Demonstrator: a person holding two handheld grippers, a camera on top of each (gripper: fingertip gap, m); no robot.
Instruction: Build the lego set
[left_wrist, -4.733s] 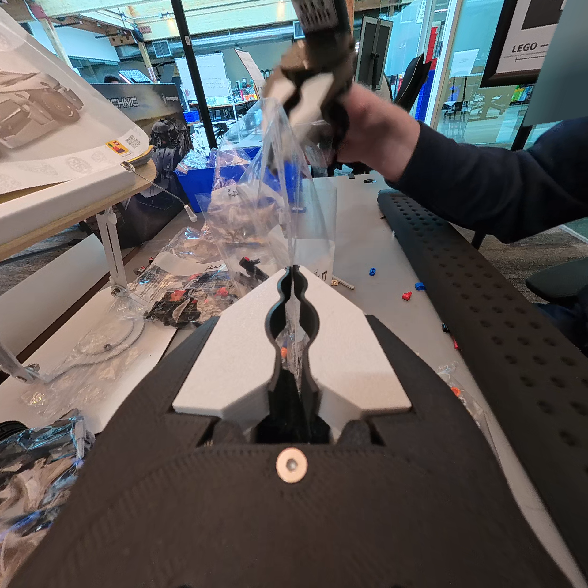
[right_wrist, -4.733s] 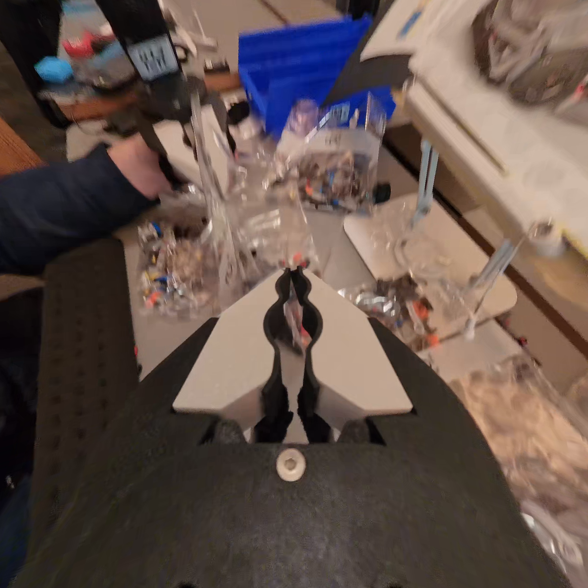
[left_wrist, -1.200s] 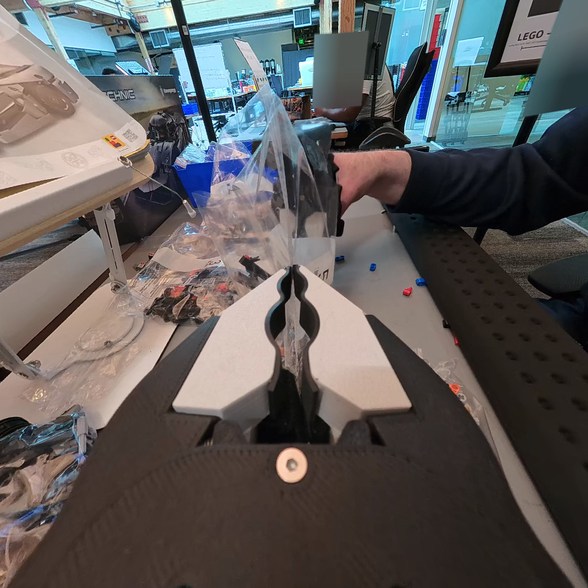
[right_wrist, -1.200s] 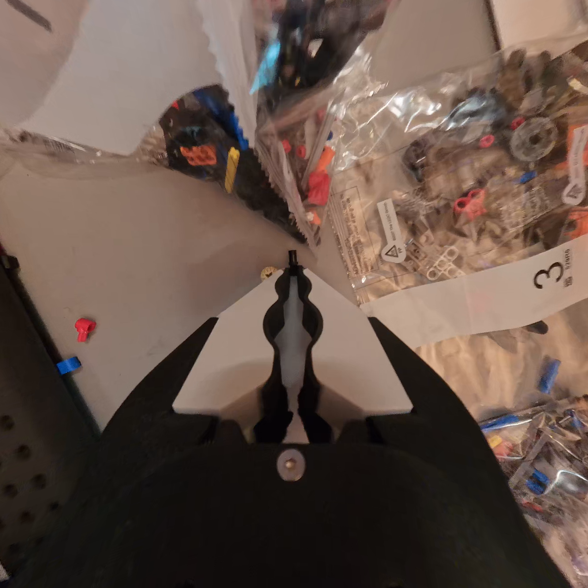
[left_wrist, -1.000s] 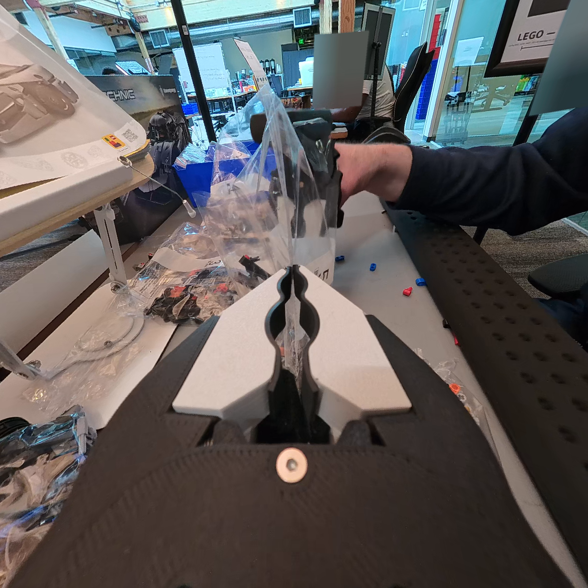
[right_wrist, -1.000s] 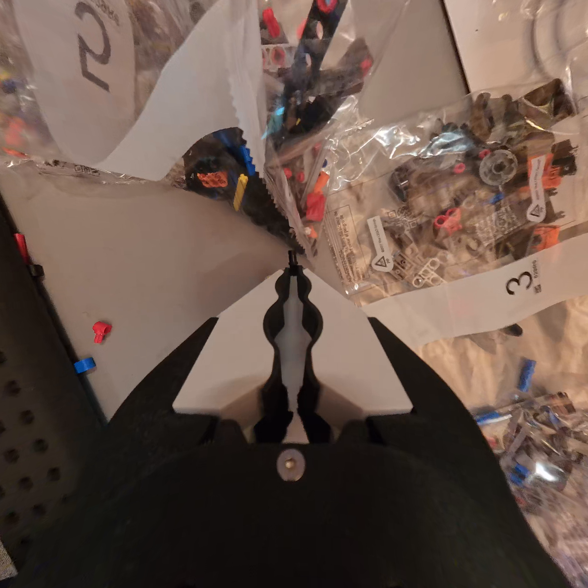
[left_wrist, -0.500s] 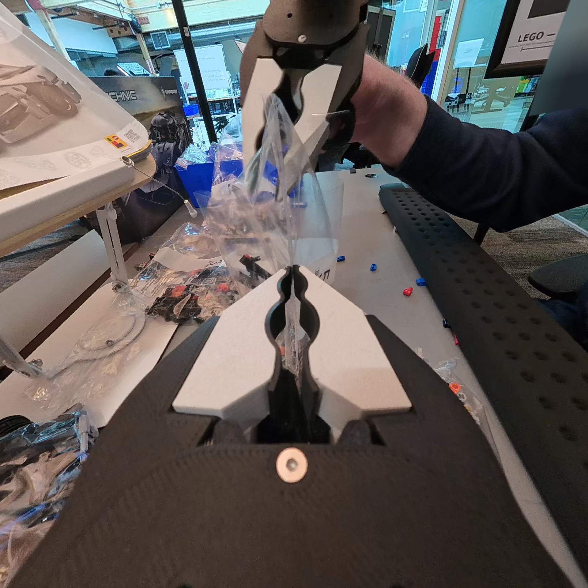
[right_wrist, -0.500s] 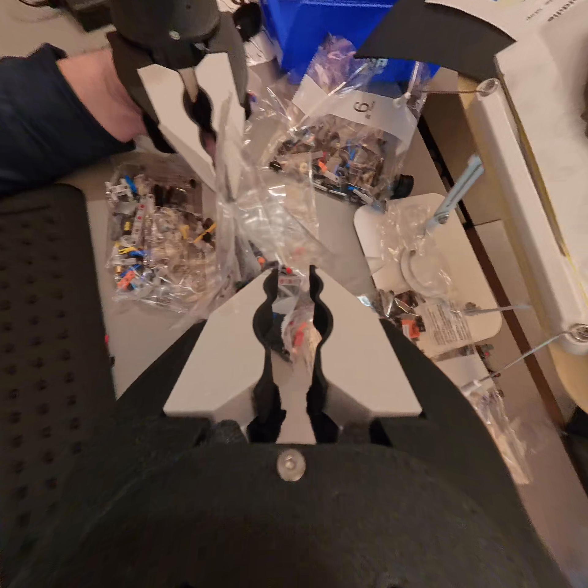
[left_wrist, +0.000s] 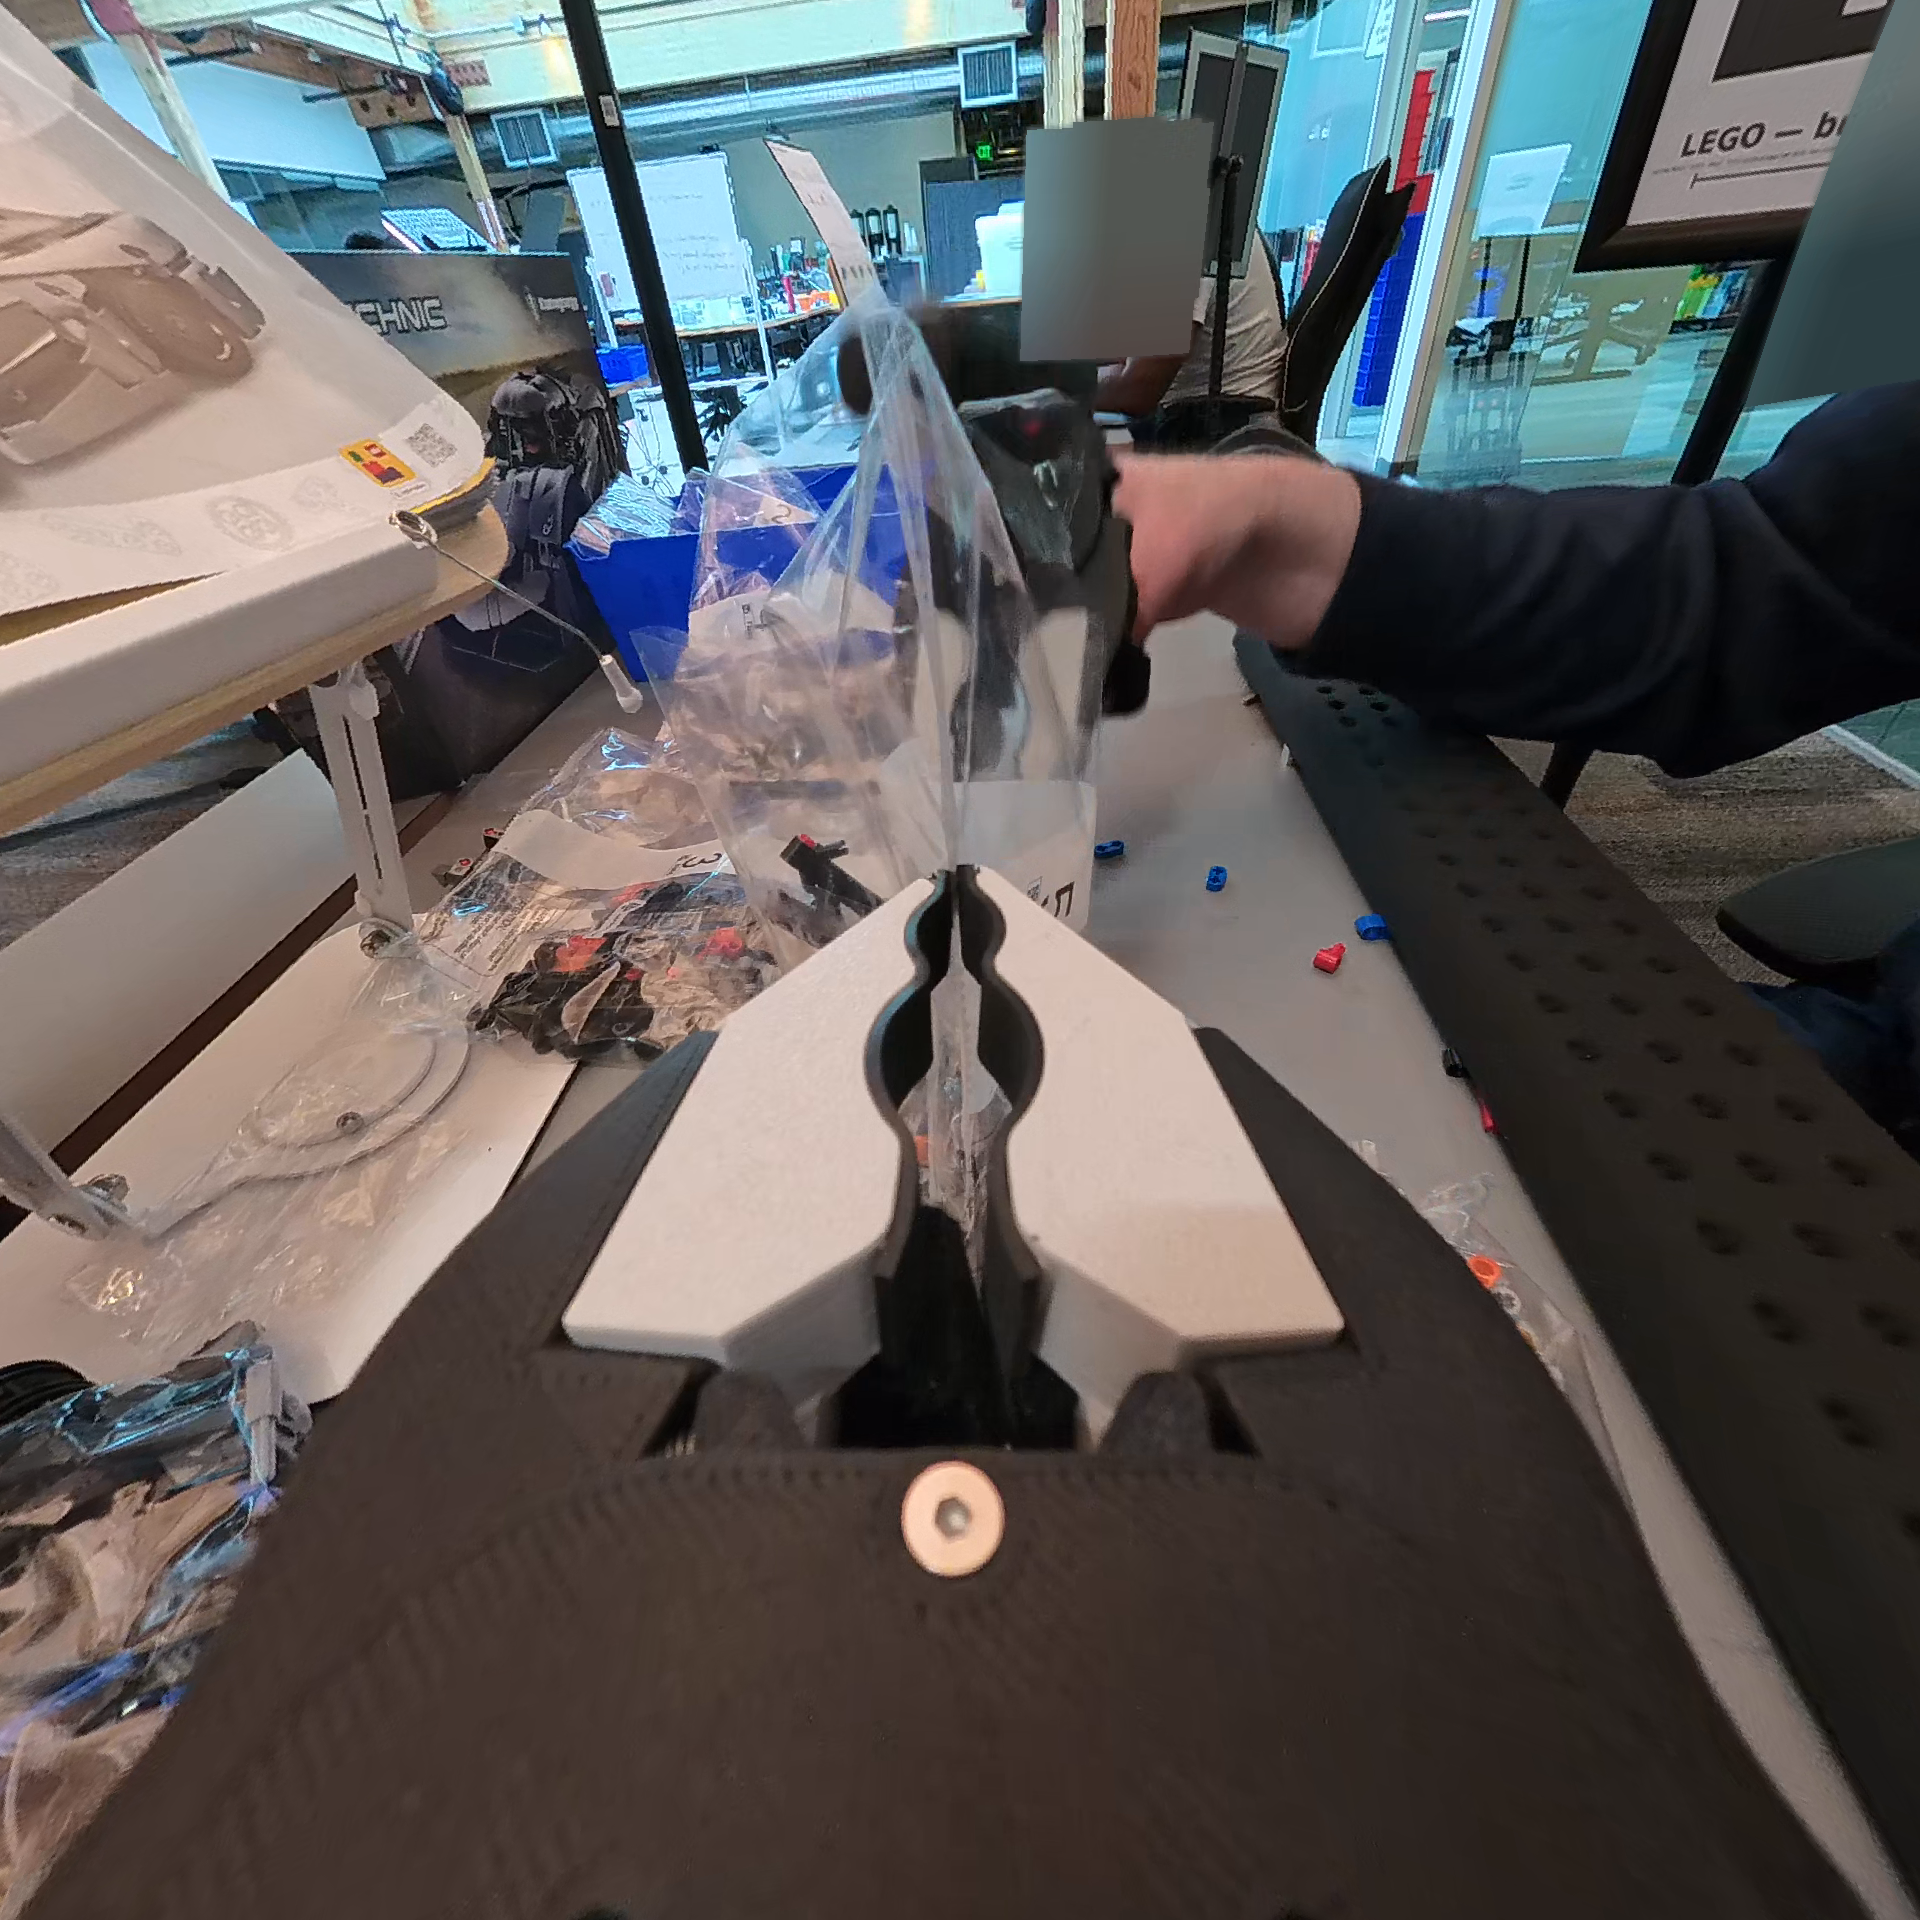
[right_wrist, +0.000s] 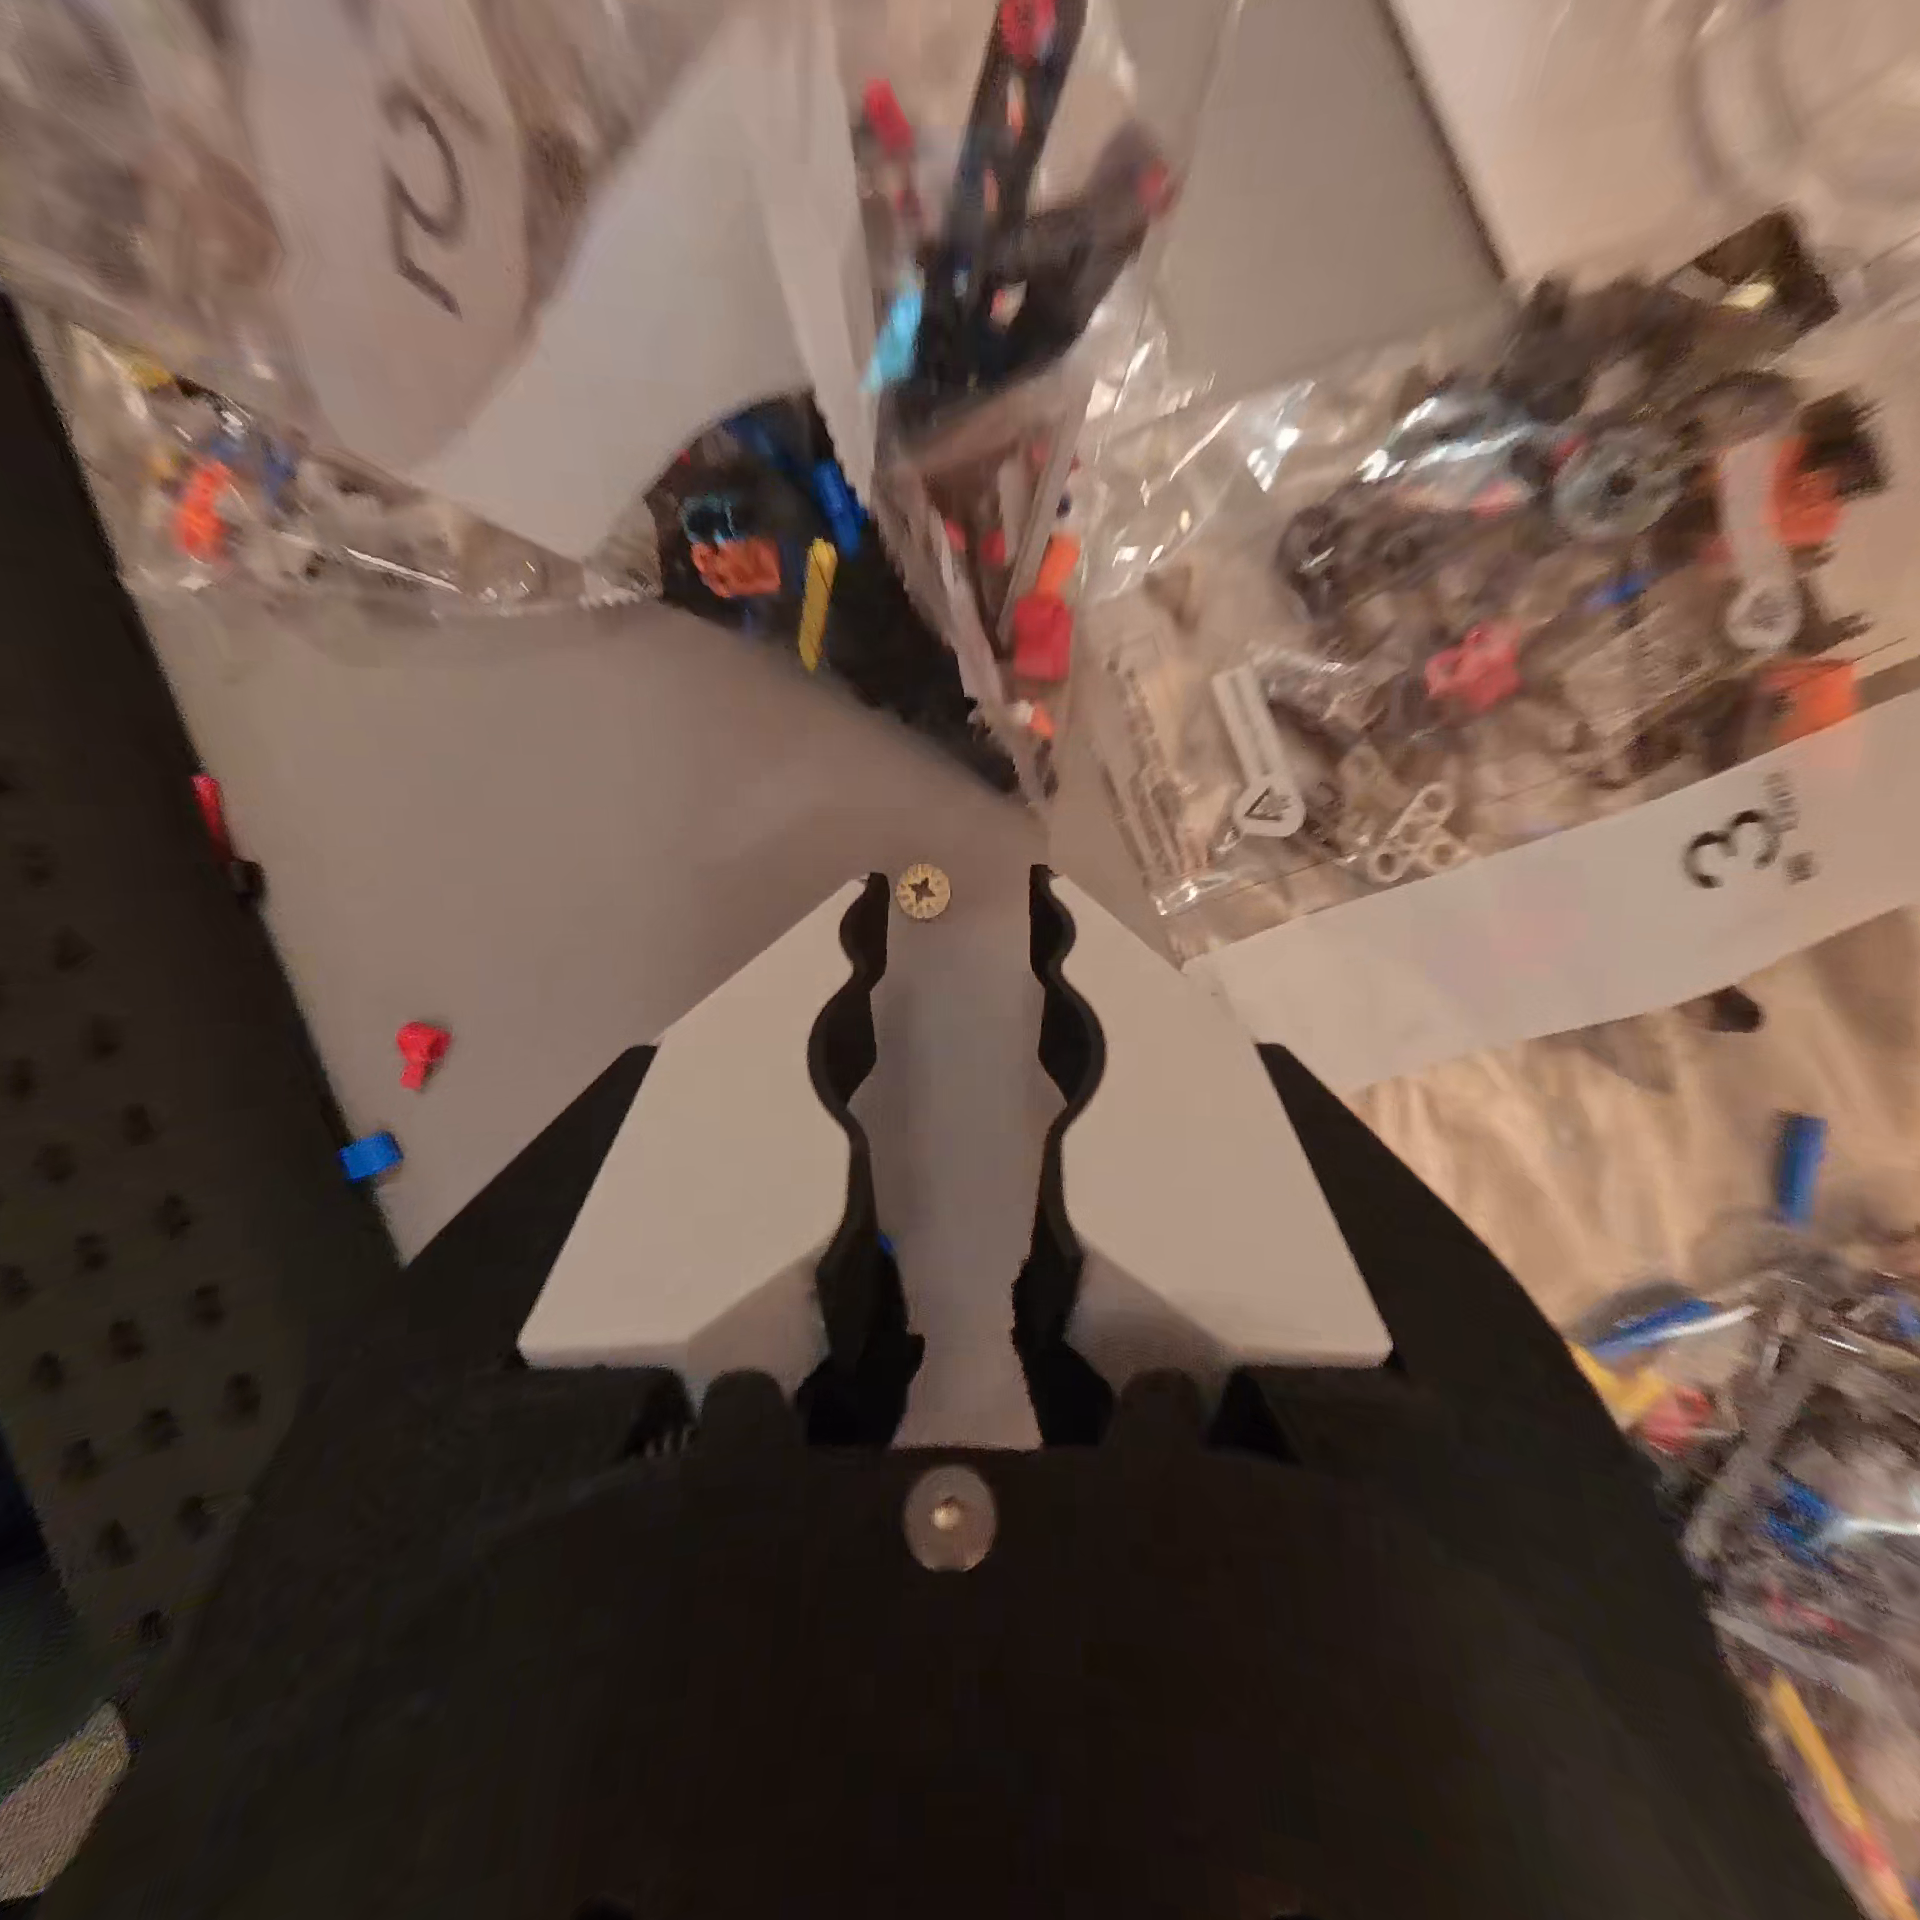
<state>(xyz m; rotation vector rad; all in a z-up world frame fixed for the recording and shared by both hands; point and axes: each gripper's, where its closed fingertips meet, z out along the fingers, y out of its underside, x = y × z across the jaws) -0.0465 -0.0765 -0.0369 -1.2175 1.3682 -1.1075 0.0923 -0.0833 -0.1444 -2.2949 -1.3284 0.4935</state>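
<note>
My left gripper (left_wrist: 956, 881) is shut on the lower edge of a clear plastic bag (left_wrist: 883, 582) that stands up above the grey table (left_wrist: 1226, 1029). Small orange pieces show in the bag fold between its fingers. My right gripper (right_wrist: 951, 881) is open and points down at the table. A tan round gear piece (right_wrist: 923, 890) lies on the table between its fingertips, close to the left one. In the left wrist view the right gripper (left_wrist: 1003, 717) shows blurred behind the bag, held by a hand (left_wrist: 1236, 540). The bag's dark pieces (right_wrist: 997, 208) hang just beyond the right fingertips.
A sealed parts bag with a white strip (right_wrist: 1507, 675) lies right of the gear and also shows in the left wrist view (left_wrist: 613, 935). Loose red (right_wrist: 421, 1049) and blue (right_wrist: 369, 1155) pieces lie by a black perforated mat (left_wrist: 1610, 1039). A booklet stand (left_wrist: 156, 364) and blue bin (left_wrist: 644, 582) stand at the back left. The tips of one gripper are about 20 centimetres away from the tips of the other.
My right gripper has come down from the top of the bag to the table and opened wider, over the tan gear. My left gripper has kept its hold and place.
</note>
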